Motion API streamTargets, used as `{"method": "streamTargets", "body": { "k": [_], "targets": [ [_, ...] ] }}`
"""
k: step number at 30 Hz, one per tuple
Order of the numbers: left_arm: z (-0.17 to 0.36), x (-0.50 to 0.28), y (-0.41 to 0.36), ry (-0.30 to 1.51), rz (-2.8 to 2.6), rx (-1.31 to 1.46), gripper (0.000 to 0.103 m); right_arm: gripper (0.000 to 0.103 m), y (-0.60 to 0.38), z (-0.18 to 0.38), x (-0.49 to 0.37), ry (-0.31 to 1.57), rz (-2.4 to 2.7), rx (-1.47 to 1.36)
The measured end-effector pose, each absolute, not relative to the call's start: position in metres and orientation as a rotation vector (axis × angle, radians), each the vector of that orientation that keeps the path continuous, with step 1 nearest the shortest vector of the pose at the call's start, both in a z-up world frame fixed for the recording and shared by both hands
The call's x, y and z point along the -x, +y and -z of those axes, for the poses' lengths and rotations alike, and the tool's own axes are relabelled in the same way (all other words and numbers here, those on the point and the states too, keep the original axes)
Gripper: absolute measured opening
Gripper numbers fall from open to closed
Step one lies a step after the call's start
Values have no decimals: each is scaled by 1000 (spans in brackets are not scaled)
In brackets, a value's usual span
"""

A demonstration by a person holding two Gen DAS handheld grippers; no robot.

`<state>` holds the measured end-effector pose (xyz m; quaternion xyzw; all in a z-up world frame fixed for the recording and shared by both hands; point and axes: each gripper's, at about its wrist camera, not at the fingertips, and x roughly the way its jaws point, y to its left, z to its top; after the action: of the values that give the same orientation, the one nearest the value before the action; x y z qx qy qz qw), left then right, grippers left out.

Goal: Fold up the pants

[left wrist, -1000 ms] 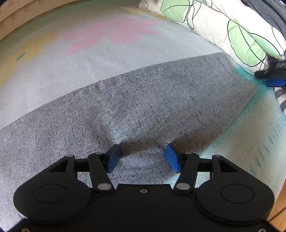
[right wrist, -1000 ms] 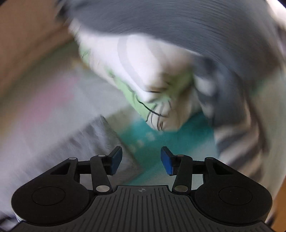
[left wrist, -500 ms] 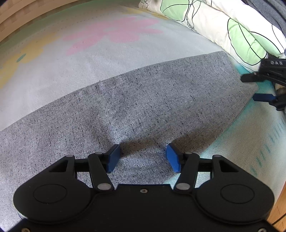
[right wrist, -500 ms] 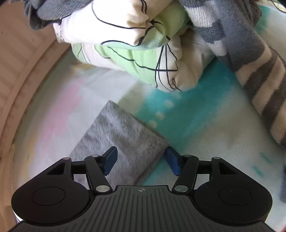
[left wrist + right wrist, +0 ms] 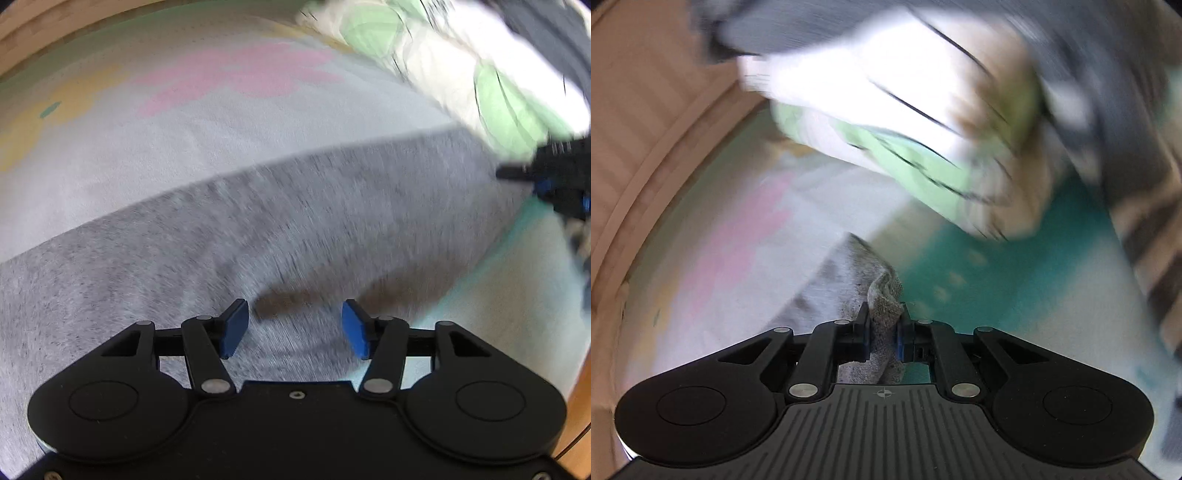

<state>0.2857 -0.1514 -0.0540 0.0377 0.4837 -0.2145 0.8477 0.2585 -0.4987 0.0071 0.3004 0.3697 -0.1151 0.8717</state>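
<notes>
Grey speckled pants [image 5: 295,229] lie flat in a long band across a pastel bed sheet. My left gripper [image 5: 291,328] hovers open just above the near edge of the cloth, with nothing between its blue pads. At the pants' far right end the right gripper [image 5: 550,184] shows as a dark blurred shape. In the right wrist view that gripper [image 5: 883,334] is shut on the corner of the pants [image 5: 849,273], and the pinched fabric bunches up between the fingers. Both views are motion-blurred.
A white and green leaf-print pillow [image 5: 480,85] [image 5: 905,129] lies beyond the pants' right end. A grey and cream striped blanket [image 5: 1145,221] sits on the right. A wooden bed frame [image 5: 646,129] borders the sheet at the left.
The right gripper went from open over the pants' corner to shut on it, and the corner has lifted. The left gripper stays open and has begun to shift.
</notes>
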Motion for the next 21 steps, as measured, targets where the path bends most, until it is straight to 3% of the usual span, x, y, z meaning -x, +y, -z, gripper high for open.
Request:
{"method": "streamTargets", "body": {
  "k": [5,8,10,13,21],
  "targets": [
    [31,-312,-129,992,345,25,59,12,-485,-33,-260,738,190,-584],
    [38,-333,-133,1036,263,-17,39,12,-485,-40,-258,724,180,-592],
    [47,-344,-138,1070,238,-23,35,12,-486,-40,-257,723,173,-601],
    [56,-352,-148,1091,236,-55,20,12,-487,-43,-254,728,165,-581],
    [56,-325,-151,1101,144,-34,17,12,-479,-55,-249,706,126,-529]
  ]
}}
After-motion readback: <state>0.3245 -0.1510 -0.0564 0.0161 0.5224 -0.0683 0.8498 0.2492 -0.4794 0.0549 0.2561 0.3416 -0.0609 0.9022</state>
